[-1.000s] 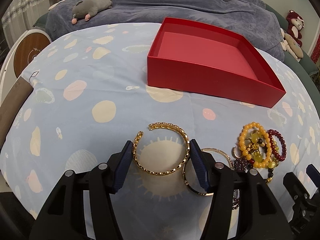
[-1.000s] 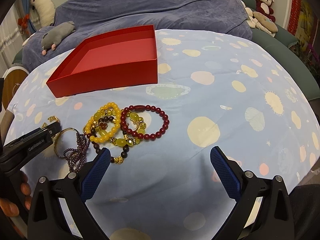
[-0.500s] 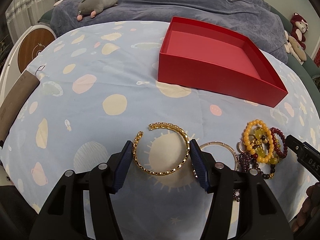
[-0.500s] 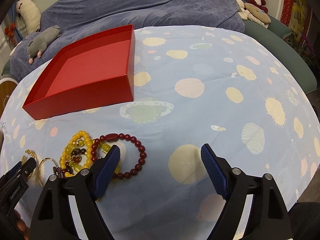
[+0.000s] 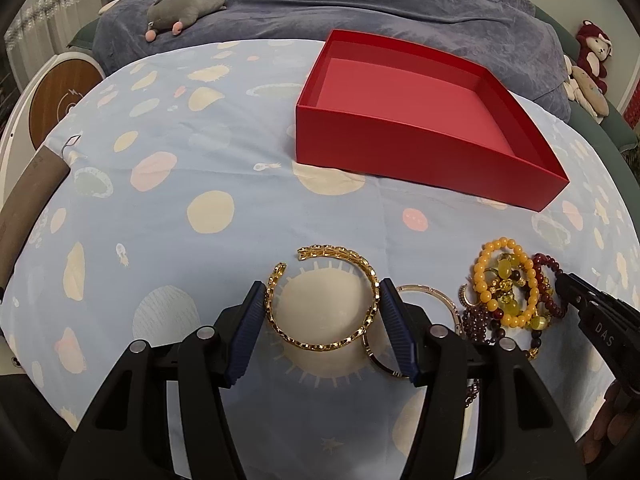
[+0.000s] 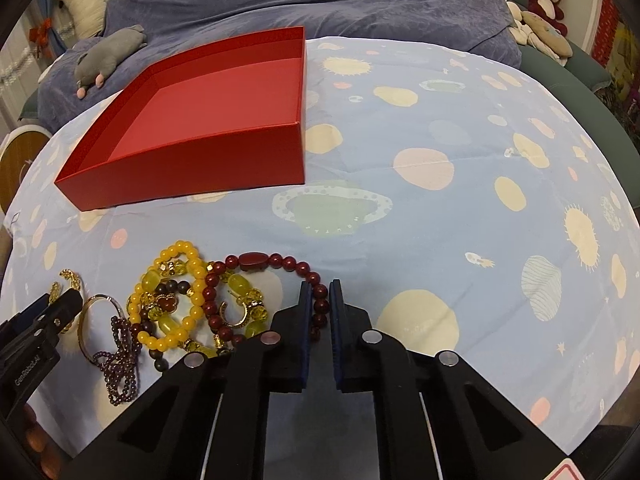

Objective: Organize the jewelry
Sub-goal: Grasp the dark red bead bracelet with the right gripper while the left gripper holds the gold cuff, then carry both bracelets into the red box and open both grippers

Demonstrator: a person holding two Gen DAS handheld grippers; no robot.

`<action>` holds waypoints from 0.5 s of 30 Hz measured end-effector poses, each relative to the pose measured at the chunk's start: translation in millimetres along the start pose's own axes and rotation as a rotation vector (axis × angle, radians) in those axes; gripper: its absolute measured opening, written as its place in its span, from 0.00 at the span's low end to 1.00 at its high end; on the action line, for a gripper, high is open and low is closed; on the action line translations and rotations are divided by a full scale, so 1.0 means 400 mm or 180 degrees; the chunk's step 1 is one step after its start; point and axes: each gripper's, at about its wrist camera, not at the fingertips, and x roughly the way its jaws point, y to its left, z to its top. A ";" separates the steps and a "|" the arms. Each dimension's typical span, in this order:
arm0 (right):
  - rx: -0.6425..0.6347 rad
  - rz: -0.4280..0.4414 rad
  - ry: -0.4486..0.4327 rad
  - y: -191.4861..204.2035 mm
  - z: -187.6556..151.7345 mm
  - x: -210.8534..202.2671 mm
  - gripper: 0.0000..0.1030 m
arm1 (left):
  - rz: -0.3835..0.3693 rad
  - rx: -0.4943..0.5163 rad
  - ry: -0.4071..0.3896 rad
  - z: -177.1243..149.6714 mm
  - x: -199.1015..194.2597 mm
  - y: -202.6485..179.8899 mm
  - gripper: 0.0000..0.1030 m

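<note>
My left gripper [image 5: 322,300] is shut on a gold chain-link cuff bracelet [image 5: 332,344], its pads pressed on both sides of it on the cloth. A thin gold bangle [image 5: 436,296] lies beside it. My right gripper [image 6: 320,300] is shut on the dark red bead bracelet [image 6: 256,261], with the beads between its pads. A heap of yellow bead bracelets [image 6: 176,300], a purple bead strand [image 6: 120,360] and a gold earring [image 6: 236,316] lies to its left. The empty red box [image 5: 420,120] stands behind; it also shows in the right wrist view [image 6: 200,160].
The jewelry lies on a light blue cloth with planet prints [image 6: 440,200] over a round table. A grey plush toy [image 5: 184,8] lies on the blue sofa cover behind. More plush toys [image 6: 540,0] sit at the back right. A round wooden stool [image 5: 60,96] stands at the left.
My right gripper moved left to the bead heap and shut on the dark red bead bracelet. My left gripper stays on the gold cuff; its view rose slightly.
</note>
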 end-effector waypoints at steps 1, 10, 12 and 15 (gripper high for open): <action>0.0011 0.0026 0.0014 -0.001 0.000 -0.002 0.07 | -0.0005 0.0005 0.0008 0.000 -0.002 0.000 0.53; 0.0094 0.0178 -0.0102 -0.015 0.021 -0.098 0.07 | -0.0100 0.0011 -0.0006 0.020 -0.057 0.017 0.53; 0.0033 0.0232 -0.0140 -0.007 0.043 -0.130 0.07 | -0.0155 0.0012 -0.0014 0.038 -0.077 0.019 0.53; -0.0106 0.0326 -0.0222 0.007 0.093 -0.178 0.07 | -0.0255 0.0073 -0.0051 0.085 -0.110 0.019 0.53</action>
